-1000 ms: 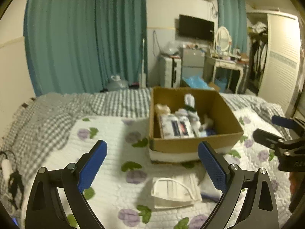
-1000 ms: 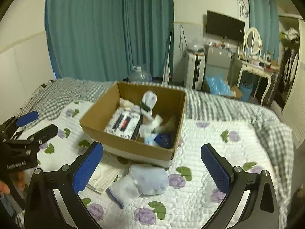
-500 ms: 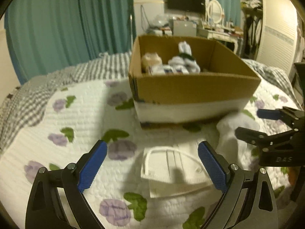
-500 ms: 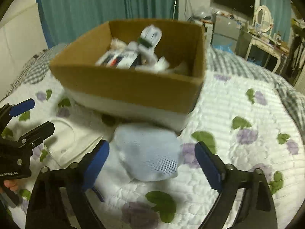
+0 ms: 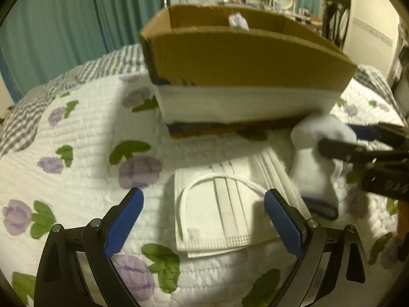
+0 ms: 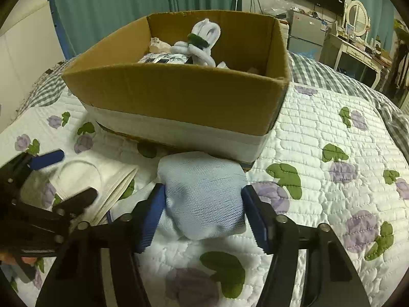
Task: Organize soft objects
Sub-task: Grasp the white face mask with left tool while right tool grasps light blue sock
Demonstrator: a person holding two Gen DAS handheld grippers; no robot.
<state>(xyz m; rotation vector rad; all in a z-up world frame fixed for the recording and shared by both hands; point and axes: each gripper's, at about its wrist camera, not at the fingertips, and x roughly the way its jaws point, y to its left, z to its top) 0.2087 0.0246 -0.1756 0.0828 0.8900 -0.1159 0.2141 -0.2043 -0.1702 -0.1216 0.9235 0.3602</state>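
Right wrist: one sock bundle [image 6: 203,192], one box [image 6: 179,97].

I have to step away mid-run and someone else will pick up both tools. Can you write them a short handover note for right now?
Right tool: jaws straddling the pale blue mesh pouch on the quilt, pads at its sides; whether it is squeezed yet is unclear.
Left tool: open, holding nothing, low over the stack of white face masks.
Both items lie just in front of the cardboard box, pouch to the right of the masks.
Done: the box already holds a white plush toy and a printed packet.
Left: lift the pouch into the box, then grip and box the masks.
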